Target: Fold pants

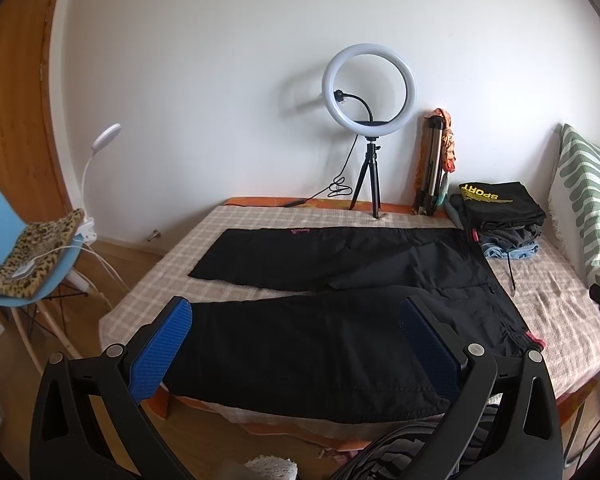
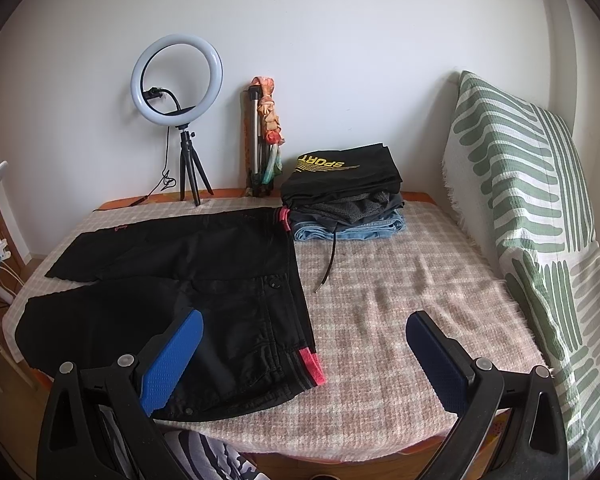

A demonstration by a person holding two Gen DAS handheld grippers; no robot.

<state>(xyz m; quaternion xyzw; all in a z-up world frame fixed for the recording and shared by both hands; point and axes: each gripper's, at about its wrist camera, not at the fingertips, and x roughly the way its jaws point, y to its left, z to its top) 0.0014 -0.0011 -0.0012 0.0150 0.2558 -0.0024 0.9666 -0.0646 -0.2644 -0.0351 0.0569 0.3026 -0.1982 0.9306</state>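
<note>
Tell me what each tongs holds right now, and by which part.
Nothing. Left tongs and right tongs are both open above the black pants, gripping no fabric.

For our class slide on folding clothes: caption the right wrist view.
Open tongs hover over black pants spread flat on a checked blanket, beside a stack of folded clothes.

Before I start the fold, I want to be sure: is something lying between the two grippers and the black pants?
Nothing visible does. The left gripper and right gripper are open above the black pants, which lie flat and uncovered.
</note>
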